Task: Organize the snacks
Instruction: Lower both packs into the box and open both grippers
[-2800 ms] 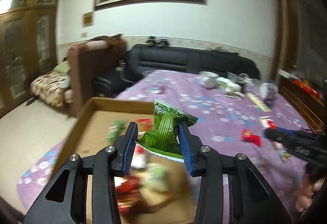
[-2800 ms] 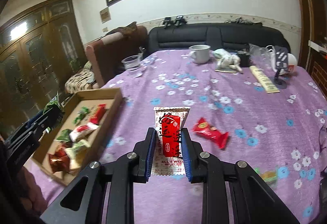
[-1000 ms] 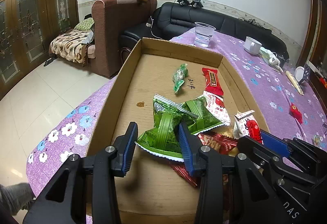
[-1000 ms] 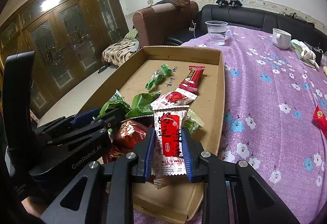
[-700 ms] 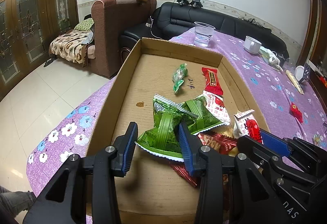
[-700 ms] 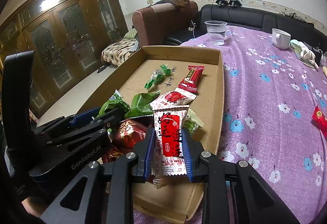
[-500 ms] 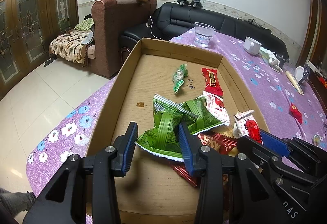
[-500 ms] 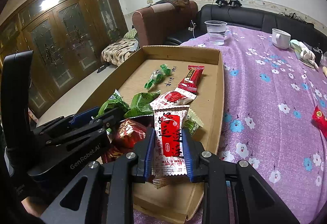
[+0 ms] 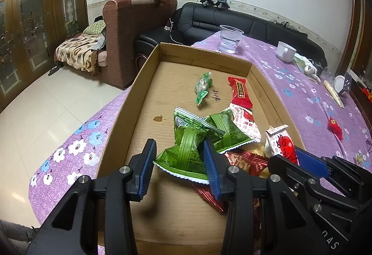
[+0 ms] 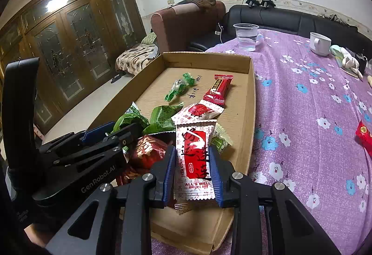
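Observation:
A shallow cardboard box [image 9: 144,82] [image 10: 252,101] lies on the purple flowered table and holds several snack packets. My left gripper [image 9: 179,163] is shut on a green packet [image 9: 186,152] low over the box's near half. My right gripper [image 10: 191,171] is shut on a white and red packet [image 10: 195,159] over the box's near right corner; it shows in the left wrist view too [image 9: 282,143]. In the box lie a second green packet [image 9: 227,131], a red bar [image 9: 239,92], a small green candy [image 9: 203,88] and dark red packets [image 10: 148,152].
A red snack [image 9: 334,128] [image 10: 365,136] lies loose on the table right of the box. A plastic cup of water [image 10: 246,37] and a white mug [image 10: 319,43] stand beyond the box. A brown armchair [image 9: 134,31] and a black sofa [image 9: 232,20] stand behind the table.
Since 2.8 s ago both grippers have carried their packets over the box. In the last second both have stayed almost still.

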### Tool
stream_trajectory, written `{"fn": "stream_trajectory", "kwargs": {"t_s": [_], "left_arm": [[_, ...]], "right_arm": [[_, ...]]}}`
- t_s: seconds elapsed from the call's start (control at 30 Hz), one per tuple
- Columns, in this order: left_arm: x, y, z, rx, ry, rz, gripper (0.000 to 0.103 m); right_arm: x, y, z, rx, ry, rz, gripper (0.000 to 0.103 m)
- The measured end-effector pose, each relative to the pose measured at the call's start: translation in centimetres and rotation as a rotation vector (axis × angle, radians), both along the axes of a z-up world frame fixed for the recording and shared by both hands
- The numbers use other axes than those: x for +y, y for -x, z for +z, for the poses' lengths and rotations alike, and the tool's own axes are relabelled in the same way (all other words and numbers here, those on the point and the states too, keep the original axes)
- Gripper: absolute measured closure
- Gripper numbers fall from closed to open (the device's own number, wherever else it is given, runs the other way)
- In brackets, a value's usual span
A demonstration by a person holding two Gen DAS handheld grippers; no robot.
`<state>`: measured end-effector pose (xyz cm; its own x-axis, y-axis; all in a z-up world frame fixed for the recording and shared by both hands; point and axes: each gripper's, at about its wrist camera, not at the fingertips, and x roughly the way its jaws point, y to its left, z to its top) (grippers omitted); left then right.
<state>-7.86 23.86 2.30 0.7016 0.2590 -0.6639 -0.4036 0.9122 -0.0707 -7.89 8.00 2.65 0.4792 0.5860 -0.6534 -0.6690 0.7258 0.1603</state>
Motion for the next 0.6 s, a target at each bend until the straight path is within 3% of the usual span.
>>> {"fn": "stream_trajectory", "kwargs": {"t_s": [0.4,0.5,0.6], "left_arm": [[-0.2,-0.2,-0.1,-0.003,-0.003,-0.031,0.063],[-0.4,-0.2,0.0,-0.008,-0.01,-0.043,0.059],[-0.4,0.1,0.2,-0.023,-0.015,-0.04,0.046]], "right_arm": [[-0.3,0.6,0.3,-0.011,-0.024,0.019,0.069],[-0.6,1.3,0.9,-0.052,-0.037,0.018,0.066],[-0.9,1.4,1.6,-0.079,-0.059,0.009,0.065]]}}
